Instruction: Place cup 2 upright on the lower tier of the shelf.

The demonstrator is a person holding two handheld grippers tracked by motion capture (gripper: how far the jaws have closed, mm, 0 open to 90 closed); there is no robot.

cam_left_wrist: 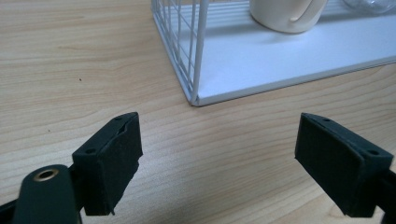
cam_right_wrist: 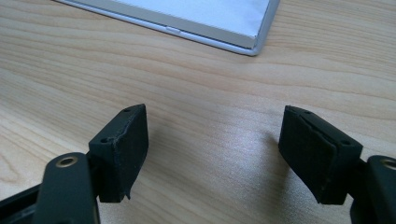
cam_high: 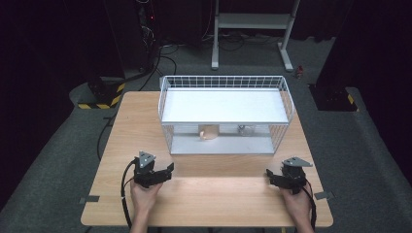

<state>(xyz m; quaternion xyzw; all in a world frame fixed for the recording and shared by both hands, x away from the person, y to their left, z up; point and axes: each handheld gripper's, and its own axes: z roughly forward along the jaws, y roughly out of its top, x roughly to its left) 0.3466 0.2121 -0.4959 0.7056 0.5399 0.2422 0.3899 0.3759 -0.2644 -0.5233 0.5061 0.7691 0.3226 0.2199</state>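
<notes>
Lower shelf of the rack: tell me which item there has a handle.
The cream mug, at the left; the clear item beside it shows none.

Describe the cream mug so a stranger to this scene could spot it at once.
Find the white wire rack standing at the far half of the wooden table. On its lower shelf, under the white upper shelf, the cream mug stands left of centre. Its neighbour to the right is a clear glass item; the mug is opaque, with a handle.
</notes>
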